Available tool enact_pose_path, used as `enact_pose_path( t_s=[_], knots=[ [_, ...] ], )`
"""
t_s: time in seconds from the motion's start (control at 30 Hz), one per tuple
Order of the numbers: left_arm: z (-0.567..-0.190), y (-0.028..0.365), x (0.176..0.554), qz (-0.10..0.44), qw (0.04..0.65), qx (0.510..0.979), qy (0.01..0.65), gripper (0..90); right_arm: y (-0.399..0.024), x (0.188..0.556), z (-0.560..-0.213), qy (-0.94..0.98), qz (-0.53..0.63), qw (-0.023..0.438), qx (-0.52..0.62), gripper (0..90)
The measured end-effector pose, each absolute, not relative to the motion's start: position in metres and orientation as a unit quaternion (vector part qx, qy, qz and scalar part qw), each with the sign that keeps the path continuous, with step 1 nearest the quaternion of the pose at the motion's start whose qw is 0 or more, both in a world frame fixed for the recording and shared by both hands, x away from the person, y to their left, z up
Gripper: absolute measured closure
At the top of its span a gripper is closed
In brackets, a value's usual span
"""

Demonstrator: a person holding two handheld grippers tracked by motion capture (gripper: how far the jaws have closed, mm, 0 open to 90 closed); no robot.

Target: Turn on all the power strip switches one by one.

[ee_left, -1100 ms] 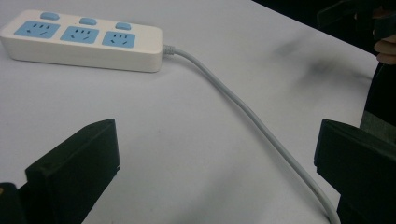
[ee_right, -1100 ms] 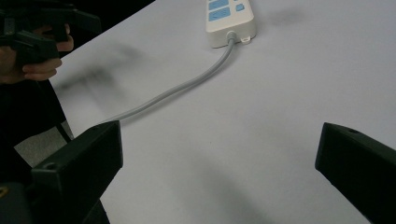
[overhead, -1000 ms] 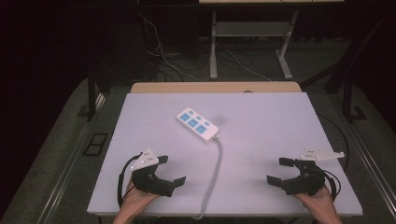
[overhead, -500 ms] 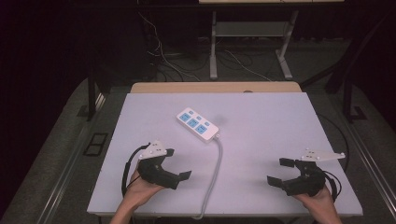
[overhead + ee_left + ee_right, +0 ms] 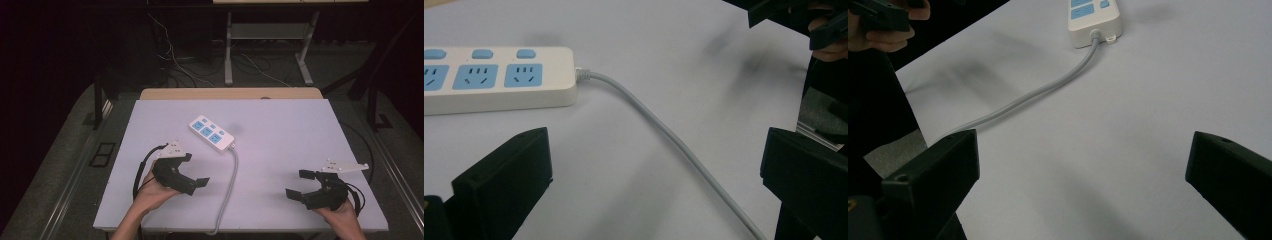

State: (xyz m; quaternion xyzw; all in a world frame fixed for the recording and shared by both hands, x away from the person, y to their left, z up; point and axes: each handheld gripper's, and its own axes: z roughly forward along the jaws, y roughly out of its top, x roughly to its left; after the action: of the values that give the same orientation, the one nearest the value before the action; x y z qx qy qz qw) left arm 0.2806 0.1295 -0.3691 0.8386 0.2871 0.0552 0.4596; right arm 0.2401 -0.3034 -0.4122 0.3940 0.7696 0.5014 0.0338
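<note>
A white power strip with blue sockets lies mid-table, and its grey cable runs toward the near edge. My left gripper is open, just left of the cable and near the strip's cable end. In the left gripper view the strip and cable lie ahead of the wide-apart jaws. My right gripper is open at the near right, holding nothing. In the right gripper view its jaws stand wide apart, and the strip and cable lie farther off.
The white table has bare surface between the cable and the right gripper. A wooden edge runs along its far side. Beyond it are a dark floor, loose wires and metal frame legs.
My left gripper has moved forward and to the right, closer to the cable and the power strip. The right gripper has barely shifted.
</note>
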Motion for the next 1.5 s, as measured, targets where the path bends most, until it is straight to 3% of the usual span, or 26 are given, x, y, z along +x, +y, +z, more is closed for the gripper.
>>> enact_pose_path(
  t_s=[1.5],
  knots=[
    [-0.337,0.113,0.347,0.041,0.434,0.859,0.268,0.0,-0.304,0.239,-0.413,0.770,0.502,0.032,0.391,0.6]
  ],
)
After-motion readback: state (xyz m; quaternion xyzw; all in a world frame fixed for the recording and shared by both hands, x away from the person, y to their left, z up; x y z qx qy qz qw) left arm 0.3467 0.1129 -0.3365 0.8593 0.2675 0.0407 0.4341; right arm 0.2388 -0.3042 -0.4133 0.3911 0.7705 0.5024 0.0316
